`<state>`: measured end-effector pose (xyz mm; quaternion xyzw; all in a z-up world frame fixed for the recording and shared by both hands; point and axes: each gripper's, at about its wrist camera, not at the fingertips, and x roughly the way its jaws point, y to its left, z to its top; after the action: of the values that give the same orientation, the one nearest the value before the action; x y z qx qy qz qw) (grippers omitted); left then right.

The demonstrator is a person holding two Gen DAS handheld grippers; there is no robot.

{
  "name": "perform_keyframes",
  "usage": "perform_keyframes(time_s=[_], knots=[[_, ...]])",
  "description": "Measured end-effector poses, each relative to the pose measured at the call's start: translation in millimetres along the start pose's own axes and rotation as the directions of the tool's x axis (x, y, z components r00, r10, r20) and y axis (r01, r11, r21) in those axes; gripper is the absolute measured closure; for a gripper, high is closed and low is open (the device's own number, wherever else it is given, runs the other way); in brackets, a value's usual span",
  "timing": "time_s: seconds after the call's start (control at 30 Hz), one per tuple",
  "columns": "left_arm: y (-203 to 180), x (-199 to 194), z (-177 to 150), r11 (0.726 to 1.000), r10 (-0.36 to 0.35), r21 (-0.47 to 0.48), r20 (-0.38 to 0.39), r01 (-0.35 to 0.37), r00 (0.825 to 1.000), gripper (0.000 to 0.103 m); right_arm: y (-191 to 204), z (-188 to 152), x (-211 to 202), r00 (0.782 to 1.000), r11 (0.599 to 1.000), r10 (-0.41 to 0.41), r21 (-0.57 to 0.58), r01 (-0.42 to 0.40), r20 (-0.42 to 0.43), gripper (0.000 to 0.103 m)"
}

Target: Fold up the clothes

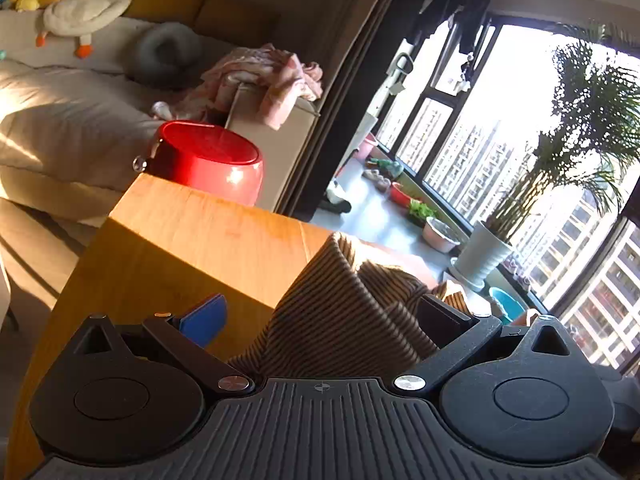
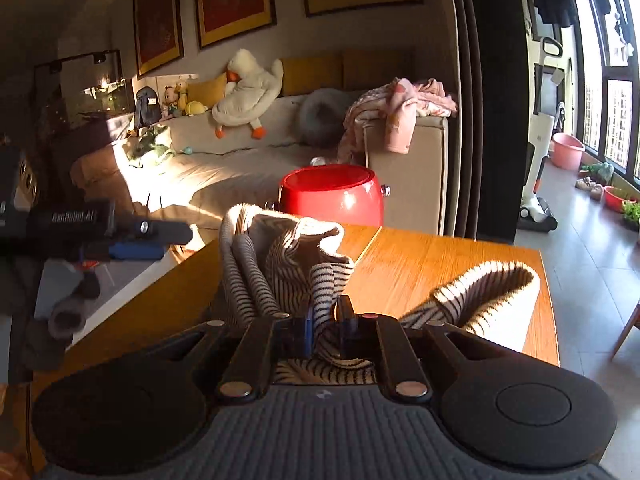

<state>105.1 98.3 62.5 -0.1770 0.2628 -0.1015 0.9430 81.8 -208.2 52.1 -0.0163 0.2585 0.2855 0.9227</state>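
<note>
The left hand-held gripper (image 1: 320, 320) has its jaws spread wide, striped garment (image 1: 340, 312) bunched loosely between them, pads not pressing. The right hand-held gripper (image 2: 326, 316) is pinched nearly closed on a fold of that cloth, lifted near the surface's (image 2: 440, 264) near edge. With one grip only, the free sleeve could drag off the right edge.

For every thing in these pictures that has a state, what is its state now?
right gripper: shut on the striped garment
left gripper: open, striped cloth lying between its fingers
striped garment: bunched up, partly lifted off the wooden table
red bin: lid closed
pink blanket: draped over the sofa arm
plush goose: lying on the sofa
</note>
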Motion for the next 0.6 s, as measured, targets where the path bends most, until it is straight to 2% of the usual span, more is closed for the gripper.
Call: perform_keyframes(time_s=[0.13, 0.2, 0.3, 0.37, 0.4, 0.43, 0.47, 0.5, 0.53, 0.6], knots=[[-16.2, -2.3, -0.4, 0.998, 0.011, 0.06, 0.003, -0.011, 1.0, 0.0, 7.0, -41.3, -9.0, 0.998, 1.0, -0.013, 0.015, 0.014, -0.06, 0.092], [-22.6, 0.7, -0.1, 0.996, 0.021, 0.084, 0.0, -0.021, 1.0, 0.0, 18.1, -64.0, -12.4, 0.995, 0.999, -0.027, -0.032, 0.024, -0.091, 0.092], [-29.5, 7.5, -1.3, 0.994, 0.033, 0.105, -0.014, -0.032, 0.999, 0.0, 31.7, -82.6, -17.2, 0.993, 0.995, -0.039, -0.094, 0.029, -0.109, 0.09], [-32.7, 9.4, -4.7, 0.99, 0.037, 0.135, -0.033, -0.032, 0.999, 0.001, 32.5, -80.1, -29.8, 0.995, 0.996, -0.021, -0.094, 0.012, -0.096, 0.088], [-33.7, 9.2, -7.3, 0.986, 0.049, 0.16, -0.045, -0.041, 0.998, 0.003, 32.7, -78.5, -36.4, 0.996, 0.996, -0.011, -0.093, 0.002, -0.089, 0.087], [-34.0, 9.0, -9.9, 0.981, 0.066, 0.186, -0.058, -0.054, 0.996, 0.015, 32.9, -76.8, -43.0, 0.997, 0.996, -0.001, -0.092, -0.007, -0.081, 0.086], [-32.1, 8.7, -13.2, 0.975, 0.089, 0.211, -0.074, -0.072, 0.993, 0.033, 33.1, -75.2, -49.5, 0.997, 0.996, 0.01, -0.091, -0.016, -0.074, 0.086], [-28.4, 8.4, -17.1, 0.969, 0.109, 0.231, -0.092, -0.085, 0.99, 0.037, 30.0, -70.6, -59.1, 0.999, 0.997, 0.019, -0.074, -0.023, -0.048, 0.086], [-23.7, 8.4, -21.4, 0.964, 0.125, 0.248, -0.111, -0.094, 0.986, 0.037, 24.6, -65.0, -67.3, 1.0, 0.999, 0.013, -0.048, -0.013, -0.017, 0.085], [-11.9, 8.8, -36.6, 0.948, 0.177, 0.293, -0.164, -0.123, 0.97, 0.037, 12.4, -54.6, -80.0, 0.999, 1.0, -0.016, 0.003, 0.016, 0.043, 0.077]])
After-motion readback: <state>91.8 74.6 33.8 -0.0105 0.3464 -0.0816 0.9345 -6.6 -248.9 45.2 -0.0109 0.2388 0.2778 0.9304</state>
